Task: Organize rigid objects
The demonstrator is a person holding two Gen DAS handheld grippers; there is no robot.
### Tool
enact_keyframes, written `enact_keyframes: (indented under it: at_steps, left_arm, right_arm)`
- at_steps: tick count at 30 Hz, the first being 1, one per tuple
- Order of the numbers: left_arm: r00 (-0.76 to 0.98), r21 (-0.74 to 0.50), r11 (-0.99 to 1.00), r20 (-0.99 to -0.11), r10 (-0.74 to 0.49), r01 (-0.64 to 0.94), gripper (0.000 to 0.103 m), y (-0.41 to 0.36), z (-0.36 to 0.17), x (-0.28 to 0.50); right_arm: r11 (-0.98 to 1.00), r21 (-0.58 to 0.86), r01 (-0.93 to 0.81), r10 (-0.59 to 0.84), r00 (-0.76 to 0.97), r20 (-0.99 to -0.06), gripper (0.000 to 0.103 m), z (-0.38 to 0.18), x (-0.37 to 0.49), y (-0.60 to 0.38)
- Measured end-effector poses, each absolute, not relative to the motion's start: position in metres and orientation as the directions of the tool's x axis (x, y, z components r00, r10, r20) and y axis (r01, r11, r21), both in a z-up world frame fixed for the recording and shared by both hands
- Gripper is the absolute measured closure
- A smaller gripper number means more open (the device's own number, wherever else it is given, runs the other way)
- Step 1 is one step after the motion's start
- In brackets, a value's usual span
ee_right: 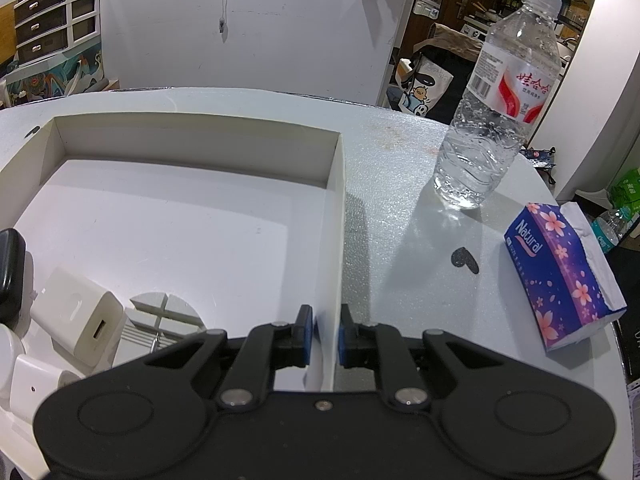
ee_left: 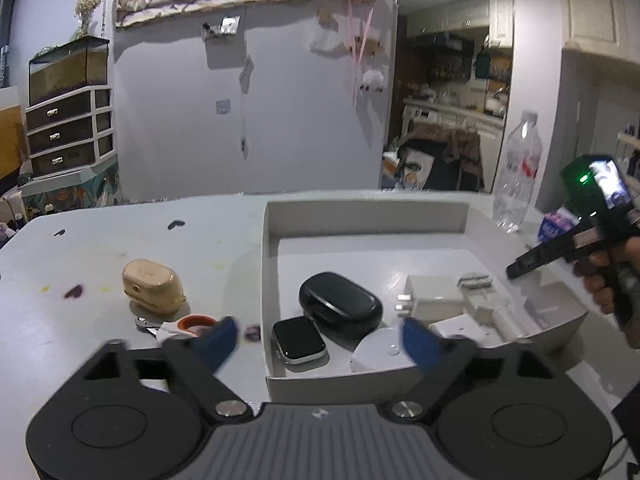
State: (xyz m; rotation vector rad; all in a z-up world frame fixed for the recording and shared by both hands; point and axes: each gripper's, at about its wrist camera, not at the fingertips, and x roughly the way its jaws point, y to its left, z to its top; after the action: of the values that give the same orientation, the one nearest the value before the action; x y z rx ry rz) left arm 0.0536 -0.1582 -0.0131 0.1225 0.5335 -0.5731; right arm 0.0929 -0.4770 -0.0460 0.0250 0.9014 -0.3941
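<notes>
Inside white box — one watch; left gripper wide, right gripper pinching wall.

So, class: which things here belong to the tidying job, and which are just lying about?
Job: white box, black case, smartwatch, white charger, beige case, scissors, left gripper, right gripper.
Lying about: water bottle, tissue pack.

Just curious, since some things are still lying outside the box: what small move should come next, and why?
Probably swing the open left tool left toward the beige earbud case. It sits outside the white box, which the right tool steadies by clamping its wall.
</notes>
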Motion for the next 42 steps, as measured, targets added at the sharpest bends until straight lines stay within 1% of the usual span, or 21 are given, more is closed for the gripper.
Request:
enact_keyframes:
  at_steps: [1, 2, 7, 11, 16, 21, 26, 34, 42]
  left_arm:
    - [0.714, -0.032, 0.836, -0.503, -0.487, 0.548, 0.0, -0.156, -0.011, 0.05]
    - [0.719, -0.026, 0.836, -0.496, -0.487, 0.548, 0.0, -0.154, -0.01, 0.048]
    - [0.73, -0.005, 0.837, -0.487, -0.479, 0.546, 0.0, -0.146, -0.01, 0.043]
    - [0.75, -0.026, 0.864, -0.484, -0.451, 0.503, 0.0, -0.131, -0.015, 0.054]
    - [0.798, -0.022, 0.925, -0.498, -0.34, 0.38, 0.0, -0.113, -0.024, 0.075]
    - [0.815, 0.007, 0.97, -0.544, -0.201, 0.244, 0.0, -0.096, -0.038, 0.109]
    - [0.801, 0.021, 0.987, -0.588, -0.116, 0.159, 0.0, -0.087, -0.051, 0.142]
    - [0.763, 0.081, 0.986, -0.643, -0.063, 0.149, 0.0, -0.091, -0.069, 0.16]
    - [0.759, 0.071, 0.987, -0.647, -0.067, 0.147, 0.0, -0.074, -0.07, 0.148]
  right_arm:
    - [0.928, -0.142, 0.344, -0.323, 0.554, -0.767, 0.09, -0.046, 0.093, -0.477]
    - [0.928, -0.142, 0.344, -0.323, 0.554, -0.767, 0.09, -0.046, 0.093, -0.477]
    - [0.928, -0.143, 0.344, -0.323, 0.554, -0.767, 0.09, -0.046, 0.093, -0.477]
    - [0.928, -0.143, 0.344, -0.323, 0.554, -0.767, 0.09, -0.046, 0.093, -0.477]
    - [0.928, -0.143, 0.344, -0.323, 0.554, -0.767, 0.09, -0.046, 0.093, -0.477]
    - [0.928, -0.144, 0.344, -0.324, 0.554, -0.767, 0.09, -0.046, 0.093, -0.477]
    - [0.928, -0.145, 0.343, -0.324, 0.554, -0.767, 0.09, -0.046, 0.093, -0.477]
    - [0.928, -0.146, 0.343, -0.325, 0.553, -0.767, 0.09, -0.046, 0.093, -0.476]
    - [0.928, -0.146, 0.343, -0.325, 0.553, -0.767, 0.09, -0.046, 0.093, -0.476]
